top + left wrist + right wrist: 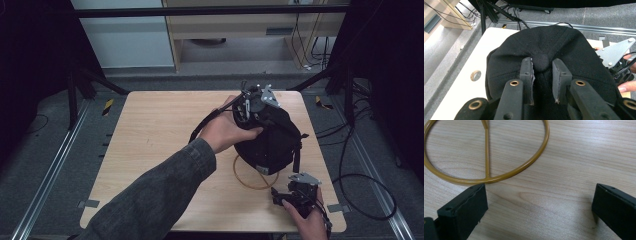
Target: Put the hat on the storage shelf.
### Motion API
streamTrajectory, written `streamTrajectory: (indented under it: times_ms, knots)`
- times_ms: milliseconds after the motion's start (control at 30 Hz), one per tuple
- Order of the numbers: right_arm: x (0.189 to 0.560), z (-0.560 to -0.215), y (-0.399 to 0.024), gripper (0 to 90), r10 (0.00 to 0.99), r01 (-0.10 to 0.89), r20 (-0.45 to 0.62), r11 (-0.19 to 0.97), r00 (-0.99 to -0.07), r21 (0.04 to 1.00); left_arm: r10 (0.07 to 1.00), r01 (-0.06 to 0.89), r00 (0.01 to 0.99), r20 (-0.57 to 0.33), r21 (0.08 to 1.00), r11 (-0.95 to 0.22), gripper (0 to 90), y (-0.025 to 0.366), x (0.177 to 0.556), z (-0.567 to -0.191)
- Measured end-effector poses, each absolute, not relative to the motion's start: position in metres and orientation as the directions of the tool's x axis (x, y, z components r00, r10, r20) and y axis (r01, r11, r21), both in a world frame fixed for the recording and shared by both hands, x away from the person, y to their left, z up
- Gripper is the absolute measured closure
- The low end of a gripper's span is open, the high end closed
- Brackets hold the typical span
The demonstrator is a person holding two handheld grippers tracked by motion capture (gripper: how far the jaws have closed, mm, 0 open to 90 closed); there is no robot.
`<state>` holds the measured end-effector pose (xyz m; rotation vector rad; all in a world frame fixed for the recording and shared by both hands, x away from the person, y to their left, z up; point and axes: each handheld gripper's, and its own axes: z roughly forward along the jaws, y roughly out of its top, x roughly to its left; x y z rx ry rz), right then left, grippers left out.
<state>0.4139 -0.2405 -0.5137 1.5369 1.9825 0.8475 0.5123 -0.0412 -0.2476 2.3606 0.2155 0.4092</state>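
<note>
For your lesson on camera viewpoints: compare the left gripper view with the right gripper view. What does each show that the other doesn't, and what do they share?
Left gripper view alone: the black cap, its top button between the left gripper jaws, plus floor and cables beyond the table edge.

Right gripper view alone: a yellow wire ring lying flat, with the right gripper jaws spread wide and holding nothing.

Both: the pale wooden table.

Black cap (270, 140), crown up with top button (541, 62), right of table centre, resting on yellow wire ring stand (245, 177).
</note>
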Motion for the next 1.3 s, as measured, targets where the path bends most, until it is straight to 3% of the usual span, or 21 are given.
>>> streamTrajectory:
  times_ms: [567,767,1067,1300]
  knots:
    - [0.414,-0.514,-0.240,0.3,0.969,0.665,-0.005,0.174,-0.248,0.726,0.285,0.042,0.929,0.236,0.697,-0.716,66.7,-0.038,0.510,-0.254]
    - [0.414,-0.514,-0.241,0.3,0.969,0.665,-0.007,0.175,-0.248,0.726,0.310,0.042,0.921,0.235,0.732,-0.680,53.6,-0.031,0.508,-0.251]
    - [0.414,-0.514,-0.241,0.4,0.968,0.666,-0.001,0.175,-0.252,0.725,0.335,0.064,0.920,0.203,0.767,-0.639,25.3,-0.023,0.504,-0.253]
    - [0.414,-0.514,-0.240,0.3,0.968,0.665,-0.003,0.174,-0.250,0.726,0.333,0.087,0.929,0.160,0.780,-0.620,12.3,-0.015,0.502,-0.257]
